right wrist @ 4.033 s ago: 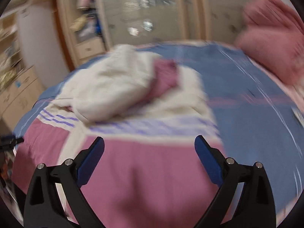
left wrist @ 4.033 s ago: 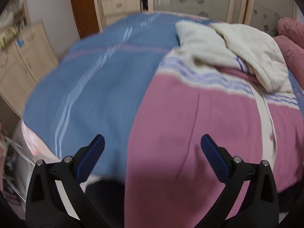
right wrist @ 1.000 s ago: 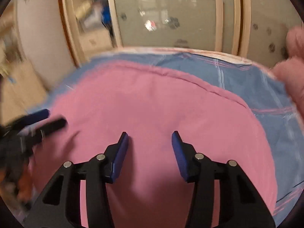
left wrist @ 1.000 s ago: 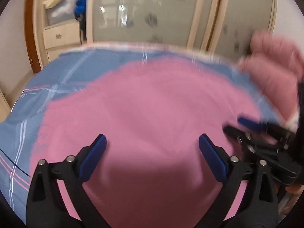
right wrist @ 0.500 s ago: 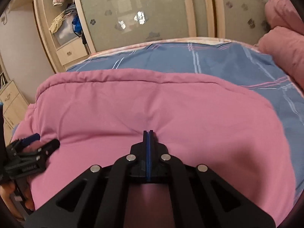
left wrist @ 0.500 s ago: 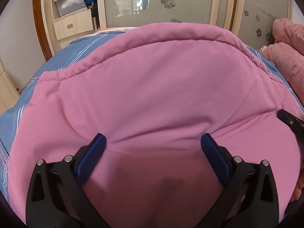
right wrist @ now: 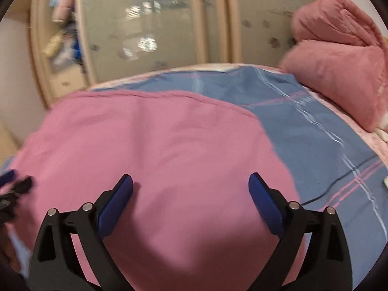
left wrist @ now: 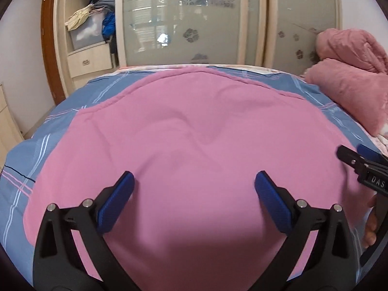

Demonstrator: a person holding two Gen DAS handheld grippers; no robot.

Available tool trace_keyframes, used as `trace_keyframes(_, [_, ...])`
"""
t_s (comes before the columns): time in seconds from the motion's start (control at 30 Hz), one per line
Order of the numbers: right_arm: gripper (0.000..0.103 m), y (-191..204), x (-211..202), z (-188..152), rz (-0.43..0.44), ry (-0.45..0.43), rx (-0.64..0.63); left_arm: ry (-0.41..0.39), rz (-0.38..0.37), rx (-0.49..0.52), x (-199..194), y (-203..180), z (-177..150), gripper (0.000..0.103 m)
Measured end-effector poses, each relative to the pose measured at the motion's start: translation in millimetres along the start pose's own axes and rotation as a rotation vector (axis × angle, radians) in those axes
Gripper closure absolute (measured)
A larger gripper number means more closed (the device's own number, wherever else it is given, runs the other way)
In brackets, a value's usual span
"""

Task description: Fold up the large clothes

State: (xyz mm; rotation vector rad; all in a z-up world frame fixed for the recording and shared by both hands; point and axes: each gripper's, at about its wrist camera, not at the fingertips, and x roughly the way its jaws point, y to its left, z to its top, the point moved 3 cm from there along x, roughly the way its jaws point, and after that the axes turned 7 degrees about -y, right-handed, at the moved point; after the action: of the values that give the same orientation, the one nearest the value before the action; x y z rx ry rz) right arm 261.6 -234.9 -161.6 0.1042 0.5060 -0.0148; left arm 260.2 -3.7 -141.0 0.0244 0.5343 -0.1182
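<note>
Left wrist view: the left tool [left wrist: 194,189] hovers over a big pink garment [left wrist: 194,145] with its 2 blue-padded fingers [left wrist: 116,201] spread wide apart and nothing between them. The garment lies spread out flat on a bed covered by a blue plaid sheet [left wrist: 36,160]; its stitched far edge curves near the far side of the bed, and soft wrinkles run through its middle. At the right edge of the picture the right tool [left wrist: 363,160] reaches in over the garment's right side, with part of the person's hand [left wrist: 371,228] on its handle. A folded pink fluffy blanket [left wrist: 349,92] is piled at the right end of the bed. Behind the bed stands a wardrobe with frosted flowered doors [left wrist: 184,19] and an open shelf stuffed with clothes [left wrist: 92,17].

Right wrist view: this picture is somewhat blurred. The right tool [right wrist: 191,194] has just been opening and now its 2 fingers stand wide apart above the garment [right wrist: 157,150], gripping nothing. The garment's right border falls just beside the right finger, with bare sheet [right wrist: 327,150] beyond it. The left tool [right wrist: 14,184] shows as a dark blur at the far left, over the garment's left edge.
</note>
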Motion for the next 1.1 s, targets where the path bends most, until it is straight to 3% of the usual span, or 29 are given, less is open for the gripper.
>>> trace_keyframes(0.13, [0.005,22.1,15.8,-15.5,-0.044,0.054,-0.143,0.044,-0.012,-0.003,12.7,-2.0,-12.5,0.002])
trace_keyframes(0.43, [0.001,10.9,61.9,-25.9,-0.047,0.173,-0.097,0.077,0.025,0.010,48.3,2.3,-27.6,0.002])
trace_keyframes(0.53, [0.001,12.9,58.8,-25.2,-0.062,0.182,-0.098,0.081,0.037,0.011,49.9,2.0,-25.8,0.002])
trace_keyframes(0.67, [0.001,18.5,-10.6,-22.3,-0.140,0.094,-0.035,0.004,0.056,-0.013,-12.4,3.5,-24.1,0.002])
trace_keyframes(0.73, [0.001,32.1,-67.4,-34.0,-0.129,0.030,-0.015,-0.065,0.059,0.002,-56.7,2.8,-29.8,0.002])
trace_keyframes(0.83, [0.001,53.9,-127.5,-61.8,-0.150,0.017,-0.016,-0.107,0.059,-0.002,-110.6,2.4,-44.7,0.002])
trace_keyframes(0.93, [0.001,70.2,-158.7,-79.9,-0.207,0.039,-0.069,-0.118,0.099,-0.006,-148.5,1.1,-57.7,0.002])
trace_keyframes(1.1, [0.001,73.9,-194.1,-86.6,-0.256,-0.001,-0.126,-0.152,0.163,0.092,-192.9,-12.5,-62.6,0.002])
